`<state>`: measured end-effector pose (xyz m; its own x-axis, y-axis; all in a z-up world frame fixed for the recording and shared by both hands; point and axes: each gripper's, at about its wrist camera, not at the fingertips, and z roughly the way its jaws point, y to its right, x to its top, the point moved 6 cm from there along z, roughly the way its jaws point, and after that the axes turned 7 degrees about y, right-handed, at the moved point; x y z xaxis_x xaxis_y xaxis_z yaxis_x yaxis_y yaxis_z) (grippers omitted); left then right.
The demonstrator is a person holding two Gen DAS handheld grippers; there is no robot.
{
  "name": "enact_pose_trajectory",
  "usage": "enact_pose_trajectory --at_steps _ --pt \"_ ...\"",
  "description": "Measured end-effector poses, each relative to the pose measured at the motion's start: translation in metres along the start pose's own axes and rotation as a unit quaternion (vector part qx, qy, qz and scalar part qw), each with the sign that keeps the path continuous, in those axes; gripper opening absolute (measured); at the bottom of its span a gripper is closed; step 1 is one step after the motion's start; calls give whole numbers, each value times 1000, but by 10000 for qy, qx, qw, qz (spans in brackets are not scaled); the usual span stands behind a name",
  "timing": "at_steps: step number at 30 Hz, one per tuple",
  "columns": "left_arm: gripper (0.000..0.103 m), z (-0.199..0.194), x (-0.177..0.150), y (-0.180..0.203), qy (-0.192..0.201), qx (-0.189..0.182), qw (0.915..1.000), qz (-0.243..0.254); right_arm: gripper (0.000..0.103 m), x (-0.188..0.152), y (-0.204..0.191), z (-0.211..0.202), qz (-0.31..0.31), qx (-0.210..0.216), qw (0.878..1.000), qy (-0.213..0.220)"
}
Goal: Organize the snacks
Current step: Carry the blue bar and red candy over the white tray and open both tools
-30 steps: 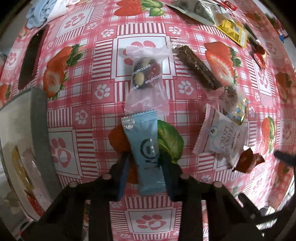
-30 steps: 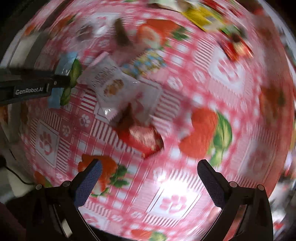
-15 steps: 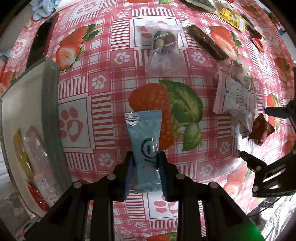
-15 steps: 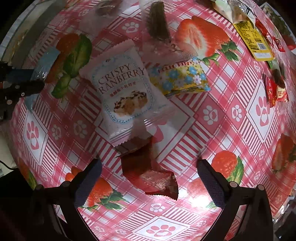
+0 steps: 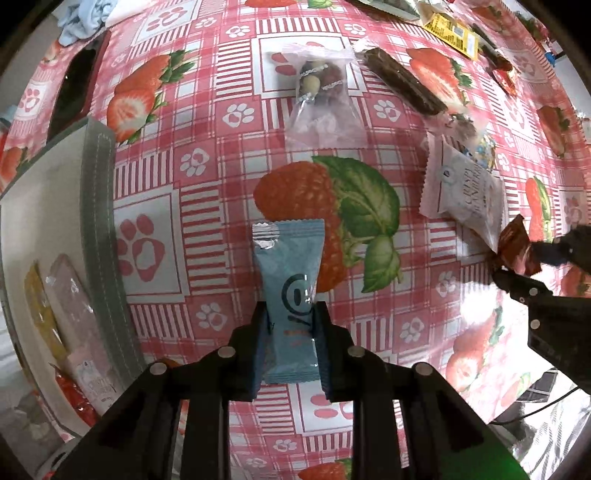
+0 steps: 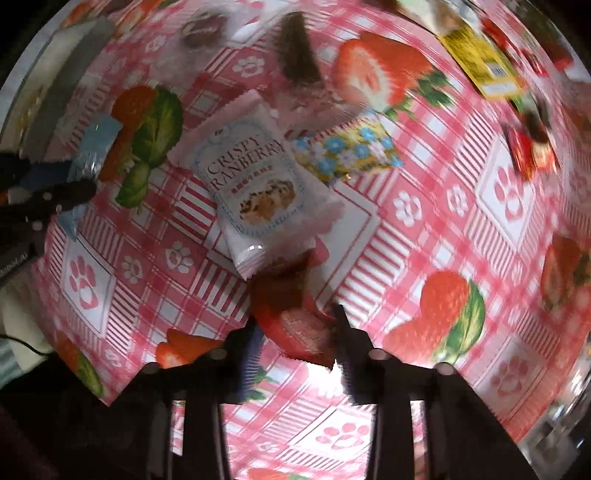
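A light blue snack packet (image 5: 288, 258) hangs above the strawberry tablecloth, and my left gripper (image 5: 290, 308) is shut on its lower half. A grey felt box (image 5: 99, 206) with several packets inside stands to its left. A crumpled red-brown packet (image 6: 295, 328) fills the gap of my right gripper (image 6: 295, 321); the jaws are closing and both pads touch it. The left wrist view shows that same packet (image 5: 513, 247) pinched in the right gripper (image 5: 532, 264) at the far right.
A white Crispy Cranberry packet (image 6: 255, 184) and a yellow floral packet (image 6: 347, 151) lie just beyond the right gripper. Farther off lie a clear bag of nuts (image 5: 319, 85), a dark bar (image 5: 402, 79), a yellow packet (image 5: 450, 29) and a black flat object (image 5: 74, 92).
The right gripper came down over the red-brown packet and its jaws went from wide apart to closed on it. The left gripper carried the blue packet towards the grey box.
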<state>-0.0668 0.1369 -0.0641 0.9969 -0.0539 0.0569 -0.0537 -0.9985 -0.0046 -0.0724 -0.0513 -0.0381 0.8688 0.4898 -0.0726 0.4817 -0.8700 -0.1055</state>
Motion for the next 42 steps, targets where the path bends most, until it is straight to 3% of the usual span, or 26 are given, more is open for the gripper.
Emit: enact_pose_trajectory --at_steps 9,15,20,42 --pt "26 -29 -27 -18 201 -228 9995 45 37 -34 7 -26 1544 925 9835 193" --pt "26 -55 -50 -34 341 -282 9990 66 37 -51 -7 -36 1851 1107 9762 233" --pt "26 -75 -58 -47 465 -284 9985 -30 37 -64 -26 -39 1860 1121 9758 252" --pt "26 -98 -65 -125 930 -184 9916 -880 37 15 -118 -51 766 1098 9903 381"
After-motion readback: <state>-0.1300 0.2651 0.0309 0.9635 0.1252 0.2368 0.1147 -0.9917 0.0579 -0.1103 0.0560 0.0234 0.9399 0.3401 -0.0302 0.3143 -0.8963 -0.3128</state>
